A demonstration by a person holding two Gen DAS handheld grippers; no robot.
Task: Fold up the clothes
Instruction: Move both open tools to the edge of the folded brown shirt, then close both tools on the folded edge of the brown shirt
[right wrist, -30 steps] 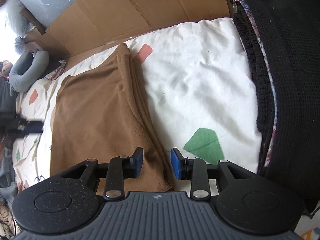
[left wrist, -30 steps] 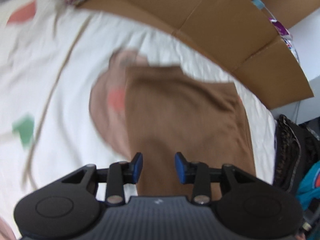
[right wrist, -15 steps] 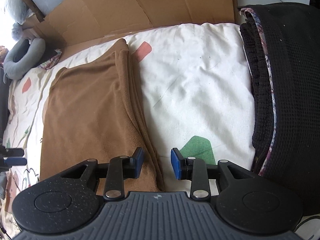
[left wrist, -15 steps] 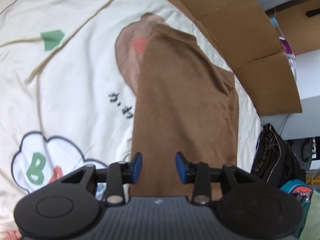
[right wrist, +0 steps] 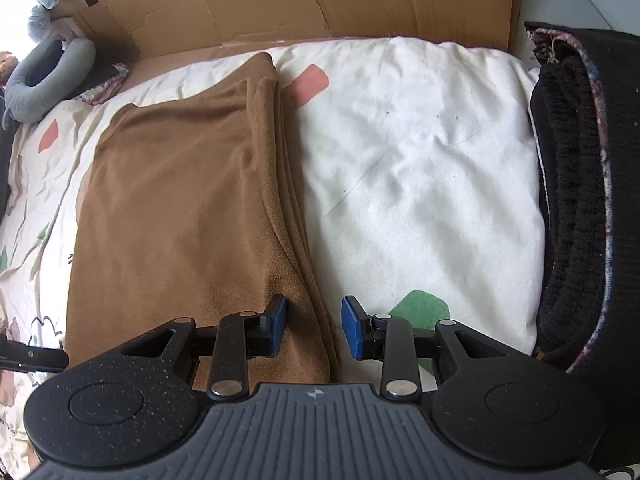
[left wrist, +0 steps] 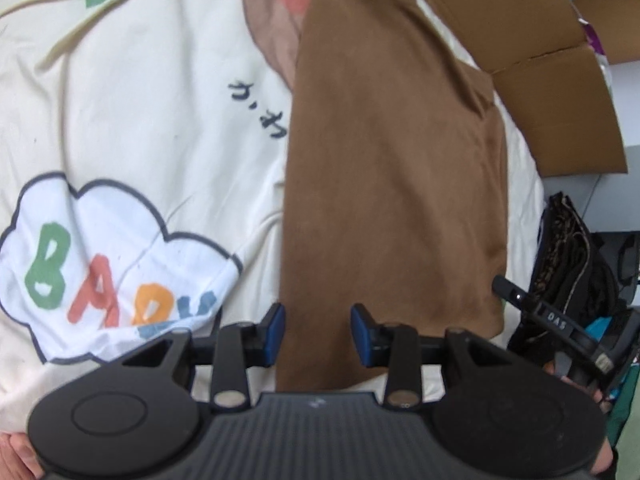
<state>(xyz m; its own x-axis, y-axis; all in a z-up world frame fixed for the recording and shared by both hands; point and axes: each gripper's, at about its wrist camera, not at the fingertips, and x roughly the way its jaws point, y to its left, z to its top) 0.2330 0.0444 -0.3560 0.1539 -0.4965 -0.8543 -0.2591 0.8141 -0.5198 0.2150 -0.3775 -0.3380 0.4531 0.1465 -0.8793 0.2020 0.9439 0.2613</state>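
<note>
Left gripper has dropped nearer one folded brown fleece garment.
Both grippers' jaws part-open, empty; right gripper at the garment's three-o'clock edge on the white printed bed.

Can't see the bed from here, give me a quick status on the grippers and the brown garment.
Left gripper and right gripper open, empty, above near corners. Brown garment flat on bedsheet, partly folded. Black clothes pile alongside, not blocking.

A brown fleece garment lies folded into a long, flat strip on the cream printed bedcover, running from 6 toward 12 o'clock. In the right wrist view its stacked layered edges face 3 o'clock.
</note>
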